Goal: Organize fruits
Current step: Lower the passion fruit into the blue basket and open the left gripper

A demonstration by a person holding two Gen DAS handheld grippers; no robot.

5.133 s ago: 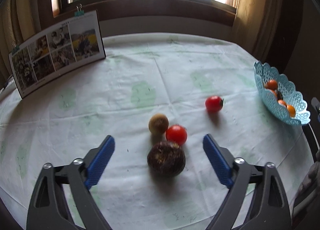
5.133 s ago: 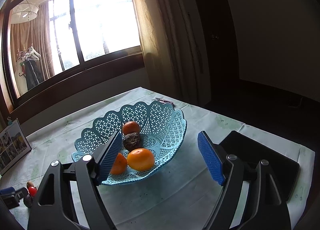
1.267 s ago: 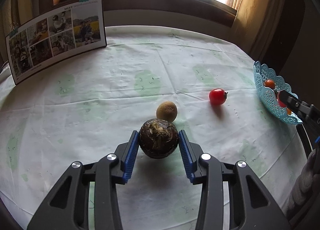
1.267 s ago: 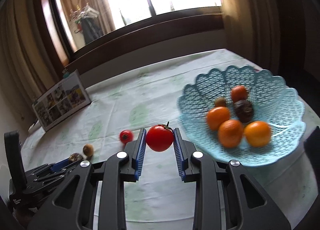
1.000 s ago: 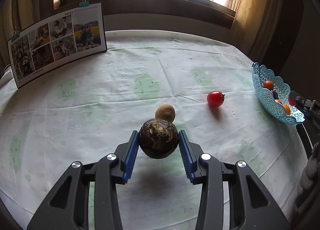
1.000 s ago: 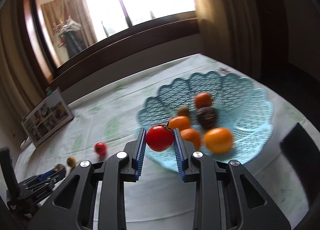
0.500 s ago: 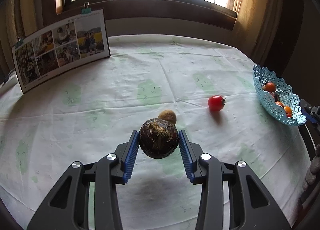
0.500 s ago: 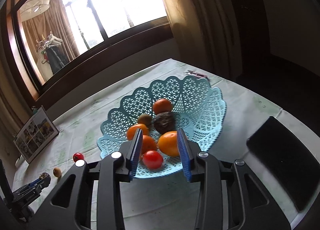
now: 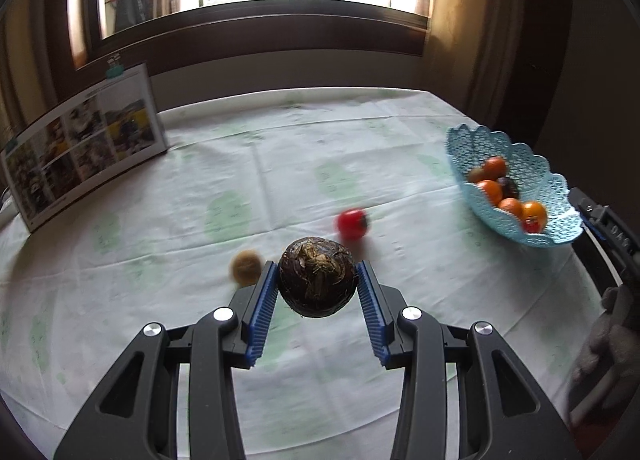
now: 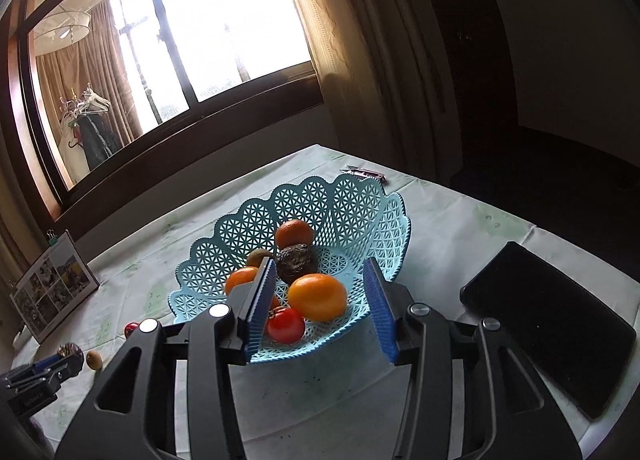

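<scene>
Left tongs (image 9: 317, 286): clamped on a dark, rough-skinned fruit (image 9: 317, 277), held above the table (image 9: 280, 164); a red tomato (image 9: 351, 224) and a small brown fruit (image 9: 245, 267) lie on the cloth beyond. Right tongs (image 10: 320, 302): jaws just opening, nothing between the pads, poised at the blue lattice basket (image 10: 360, 204). Basket contents: released tomato (image 10: 285, 325), oranges, dark fruit.

— How many round orange fruits (image 10: 318, 296)?
— Four, in the one pale-blue lattice plastic basket (image 10: 360, 196) just ahead of the right claw (image 10: 320, 274).
— Shiny red tomatoes (image 10: 286, 325)?
— Two: one there, one beyond the left claw (image 9: 316, 272). Also two fuzzy brown kiwis (image 9: 245, 269) and two dark rough-skinned round fruits (image 9: 316, 280).
</scene>
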